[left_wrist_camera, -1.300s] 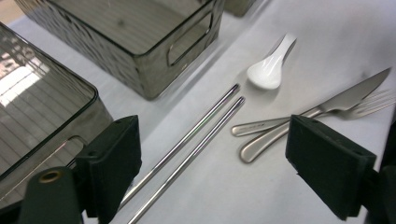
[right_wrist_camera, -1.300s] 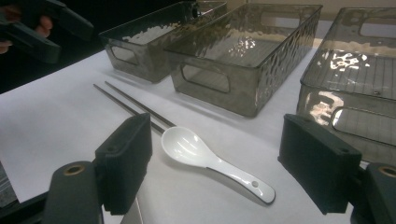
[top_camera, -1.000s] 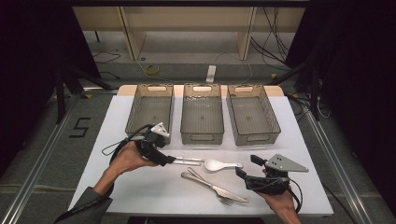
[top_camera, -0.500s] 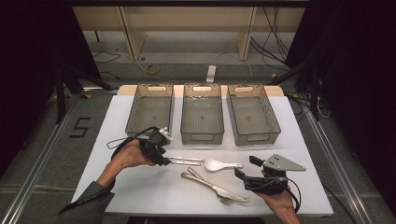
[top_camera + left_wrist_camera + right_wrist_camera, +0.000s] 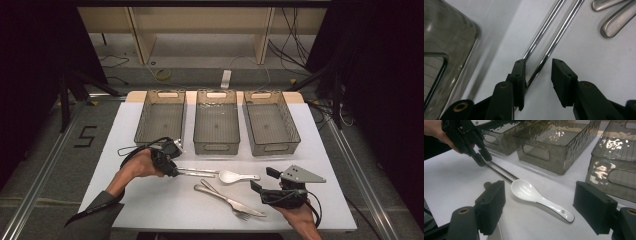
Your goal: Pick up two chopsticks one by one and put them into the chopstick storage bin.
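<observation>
Nothing is sorted yet: three ribbed, smoky translucent bins (image 5: 217, 122) along the table's (image 5: 150, 210) far edge look empty. The left hand-held gripper (image 5: 537, 71), jaws parted, straddles one of two polished steel chopsticks (image 5: 554, 27); the right hand-held gripper (image 5: 539, 202) gapes near the glossy white spoon (image 5: 534, 195). Fork and knife (image 5: 227, 200) lie near the front edge.

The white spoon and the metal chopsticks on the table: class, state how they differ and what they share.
The white spoon is broad, glossy white, with a bowl; the metal chopsticks are a thin, straight, silvery pair. The spoon lies free ahead of the open right gripper; one chopstick lies between the left gripper's open fingers. Both lie flat on the table.
</observation>
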